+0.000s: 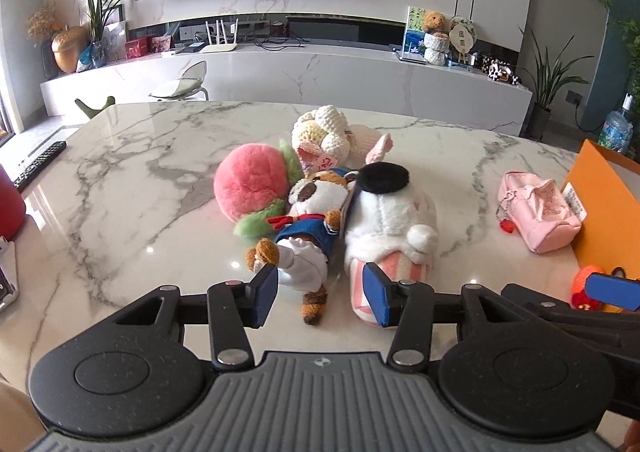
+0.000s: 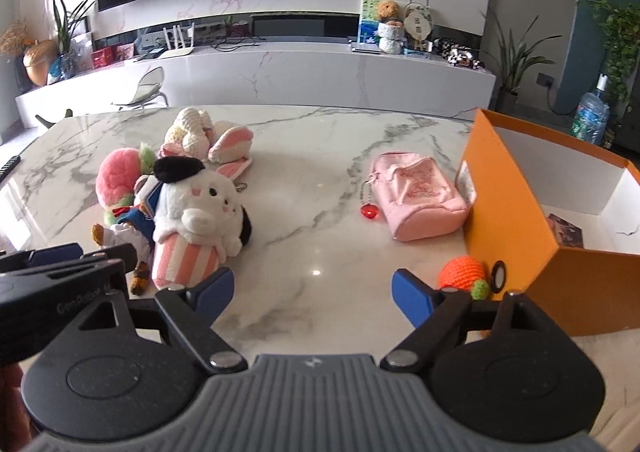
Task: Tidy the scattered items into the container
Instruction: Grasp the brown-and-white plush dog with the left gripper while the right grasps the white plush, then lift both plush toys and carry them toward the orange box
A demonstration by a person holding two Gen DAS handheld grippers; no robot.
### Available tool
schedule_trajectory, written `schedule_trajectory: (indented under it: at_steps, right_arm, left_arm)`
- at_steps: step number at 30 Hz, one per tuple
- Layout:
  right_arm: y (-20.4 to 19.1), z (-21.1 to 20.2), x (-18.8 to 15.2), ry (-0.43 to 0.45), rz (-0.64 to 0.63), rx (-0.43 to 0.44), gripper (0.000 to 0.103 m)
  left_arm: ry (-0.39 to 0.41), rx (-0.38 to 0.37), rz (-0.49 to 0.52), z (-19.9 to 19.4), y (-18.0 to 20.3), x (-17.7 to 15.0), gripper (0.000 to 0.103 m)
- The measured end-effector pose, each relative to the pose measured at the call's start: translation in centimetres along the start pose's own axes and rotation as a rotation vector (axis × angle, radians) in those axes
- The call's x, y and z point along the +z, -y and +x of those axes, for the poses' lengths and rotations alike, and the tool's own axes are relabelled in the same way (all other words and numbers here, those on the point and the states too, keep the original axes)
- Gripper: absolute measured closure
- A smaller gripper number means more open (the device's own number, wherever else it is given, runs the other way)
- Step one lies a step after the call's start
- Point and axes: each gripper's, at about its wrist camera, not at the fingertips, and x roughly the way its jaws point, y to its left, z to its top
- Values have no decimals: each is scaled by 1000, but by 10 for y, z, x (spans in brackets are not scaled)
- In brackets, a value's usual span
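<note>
A heap of plush toys lies mid-table: a pink peach (image 1: 250,181), a sailor-suited fox (image 1: 312,211), a white dog with a black hat (image 1: 388,219) and a cream crochet bunny (image 1: 324,131). My left gripper (image 1: 322,294) is open, and the fox's legs lie between its blue pads. My right gripper (image 2: 314,292) is open over bare marble, holding nothing. A pink pouch (image 2: 420,199) lies beside the orange box (image 2: 520,219). An orange crochet fruit (image 2: 462,272) rests against the box's near wall, just past my right finger.
The marble table (image 2: 312,179) carries a remote control (image 1: 40,163) and a red object (image 1: 10,207) at its left edge. A small dark card (image 2: 568,232) lies inside the box. Beyond the table are a chair (image 1: 184,81) and a TV bench.
</note>
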Motion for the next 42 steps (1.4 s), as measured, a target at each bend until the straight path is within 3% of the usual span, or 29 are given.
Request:
schedule_trajectory:
  at_steps: [2, 6, 8, 15, 26, 29, 35, 42]
  right_arm:
    - [-1, 10, 4, -27, 10, 34, 37]
    - [-4, 29, 12, -72, 39, 105, 37]
    - [-9, 35, 16, -78, 43, 140, 37]
    - [-22, 61, 27, -124, 80, 210, 38]
    - [-33, 90, 42, -189, 162, 280, 35]
    - [-39, 98, 44, -198, 166, 280, 32]
    - [-47, 112, 44, -209, 176, 263, 26]
    - [-51, 116, 44, -207, 166, 242, 29]
  left_arm:
    - [-8, 24, 22, 8, -2, 3, 47]
    - [-22, -19, 93, 22, -9, 11, 46]
    - [-21, -58, 158, 27, -13, 15, 39]
    - [-42, -101, 300, 53, -18, 19, 38]
    - [-108, -156, 321, 83, -19, 22, 39]
    - [-115, -174, 306, 85, -20, 22, 52]
    - [-109, -167, 275, 85, -23, 22, 56]
    - [-103, -146, 244, 80, -18, 19, 59]
